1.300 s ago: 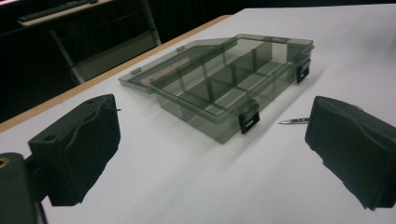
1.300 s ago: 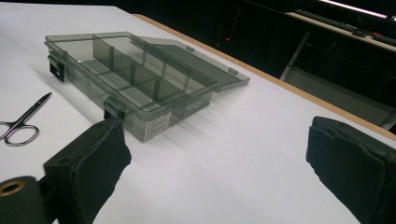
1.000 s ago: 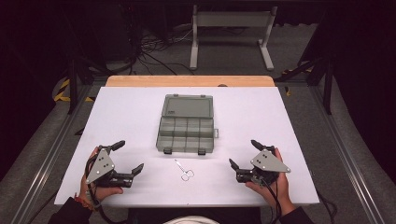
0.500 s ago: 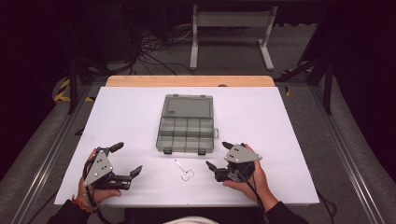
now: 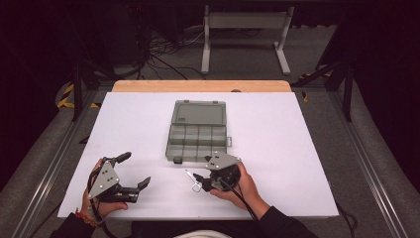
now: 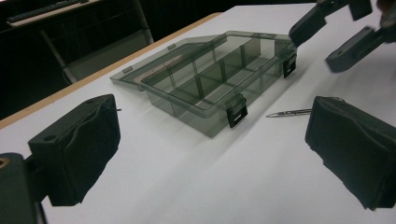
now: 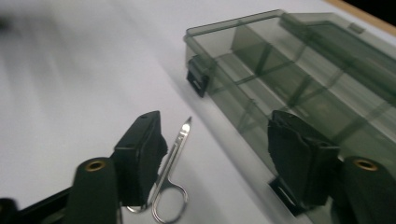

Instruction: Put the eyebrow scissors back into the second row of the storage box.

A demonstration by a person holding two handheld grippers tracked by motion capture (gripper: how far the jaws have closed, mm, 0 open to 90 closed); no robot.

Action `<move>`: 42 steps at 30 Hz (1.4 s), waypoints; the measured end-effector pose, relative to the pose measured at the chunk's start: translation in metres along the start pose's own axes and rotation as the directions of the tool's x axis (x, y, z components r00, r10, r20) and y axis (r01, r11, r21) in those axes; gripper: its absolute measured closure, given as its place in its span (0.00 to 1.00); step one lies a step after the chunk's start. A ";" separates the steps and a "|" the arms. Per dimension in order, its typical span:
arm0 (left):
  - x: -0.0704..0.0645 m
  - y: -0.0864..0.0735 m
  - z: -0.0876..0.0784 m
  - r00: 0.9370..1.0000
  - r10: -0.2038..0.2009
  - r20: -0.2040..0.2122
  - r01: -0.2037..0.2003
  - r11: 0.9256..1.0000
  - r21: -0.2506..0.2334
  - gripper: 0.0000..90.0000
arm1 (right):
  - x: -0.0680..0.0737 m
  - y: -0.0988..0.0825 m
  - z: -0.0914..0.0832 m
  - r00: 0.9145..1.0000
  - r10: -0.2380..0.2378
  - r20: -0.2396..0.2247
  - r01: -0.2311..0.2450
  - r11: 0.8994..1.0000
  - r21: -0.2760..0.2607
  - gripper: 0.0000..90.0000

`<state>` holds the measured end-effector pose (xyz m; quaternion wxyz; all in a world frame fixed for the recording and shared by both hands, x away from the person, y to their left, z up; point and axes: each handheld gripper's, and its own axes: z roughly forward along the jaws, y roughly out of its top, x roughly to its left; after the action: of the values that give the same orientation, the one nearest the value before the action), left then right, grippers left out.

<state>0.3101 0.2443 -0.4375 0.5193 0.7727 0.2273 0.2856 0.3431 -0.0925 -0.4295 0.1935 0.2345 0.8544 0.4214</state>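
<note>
The left tool (image 5: 132, 171) is held spread wide, with nothing in it, well to the left of the open grey box (image 5: 197, 136) on the white desk (image 5: 307, 148). The small metal scissors (image 7: 169, 186) lie just in front of the box. They look thin, light, stiff and slippery, so they are best pinched across the shut blades. The right tool (image 5: 201, 181) has just been closing, half spread around the scissors, not yet pinching them.
</note>
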 end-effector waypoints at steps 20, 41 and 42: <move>-0.001 -0.001 0.001 1.000 -0.004 0.019 0.004 1.000 0.004 0.05 | 0.001 0.005 0.057 0.994 0.079 -0.075 -0.064 0.982 0.180 0.75; 0.000 -0.001 0.001 1.000 -0.002 0.018 0.002 1.000 0.008 0.06 | -0.013 0.011 0.012 0.988 0.108 -0.112 -0.099 0.992 0.083 0.96; 0.000 -0.001 0.001 1.000 -0.002 0.019 0.002 1.000 0.011 0.06 | -0.014 0.012 0.008 0.989 0.102 -0.108 -0.095 0.993 0.070 0.96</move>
<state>0.3112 0.2439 -0.4386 0.5175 0.7780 0.2245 0.2766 0.3614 -0.0892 -0.4221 0.1168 0.2587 0.8644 0.4150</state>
